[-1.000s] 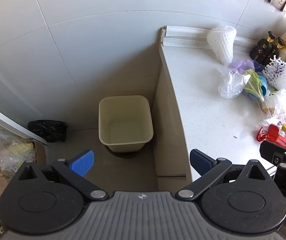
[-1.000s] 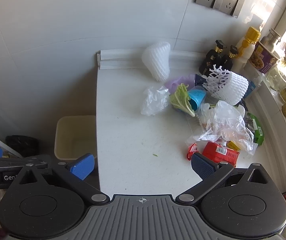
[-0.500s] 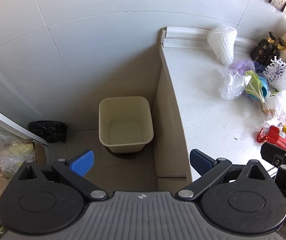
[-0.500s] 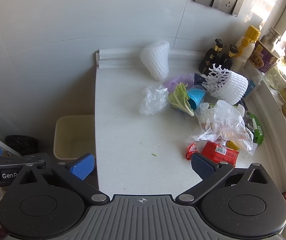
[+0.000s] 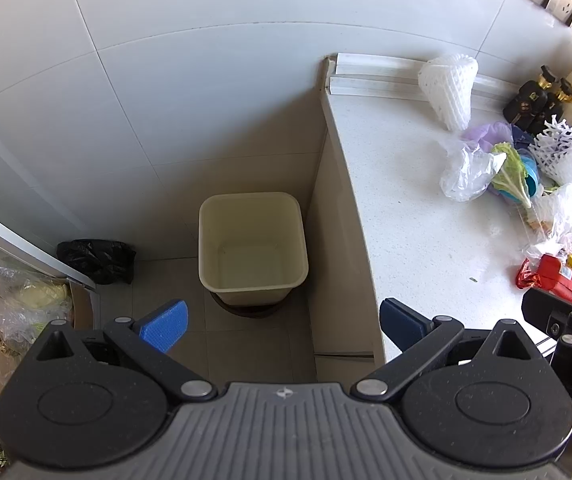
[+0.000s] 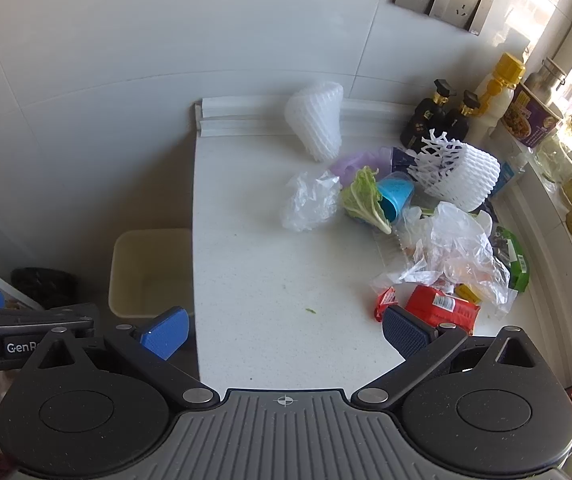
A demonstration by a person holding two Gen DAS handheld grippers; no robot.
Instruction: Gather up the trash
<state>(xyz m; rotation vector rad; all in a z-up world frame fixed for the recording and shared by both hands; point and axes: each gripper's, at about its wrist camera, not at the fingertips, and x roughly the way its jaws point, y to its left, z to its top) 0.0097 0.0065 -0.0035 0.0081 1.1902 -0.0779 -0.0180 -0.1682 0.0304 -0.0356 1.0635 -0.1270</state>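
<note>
The left tool (image 5: 282,324) hangs over the gap beside the tabletop (image 5: 413,216), its blue fingers spread wide apart with nothing between them. Straight below it, on the floor, stands a cream bin (image 5: 253,248), square and empty inside, set close against the side of the tabletop. A black bag (image 5: 96,260) lies on the floor to the left of the bin, well apart from it.

The right tool (image 6: 284,330) is held above the near edge of the tabletop (image 6: 270,264), fingers likewise wide apart and empty. Its right finger sits just in front of a red wrapper (image 6: 441,306), though I cannot tell whether they touch.

The trash is strewn over the far right part of the tabletop. A white foam net (image 6: 317,124) leans by the back wall. Nearer lies a crumpled clear bag (image 6: 309,202), and just beside it a cabbage leaf (image 6: 363,198) resting against a blue cup (image 6: 395,196) tipped on its side. A second foam net (image 6: 459,172) lies to the right of the cup, with a purple bag (image 6: 351,166) behind the leaf. A larger heap of clear plastic (image 6: 453,248) spreads over the red wrapper, and a green packet (image 6: 515,260) shows at its right edge. Dark bottles (image 6: 431,120) stand at the back by the wall.
</note>
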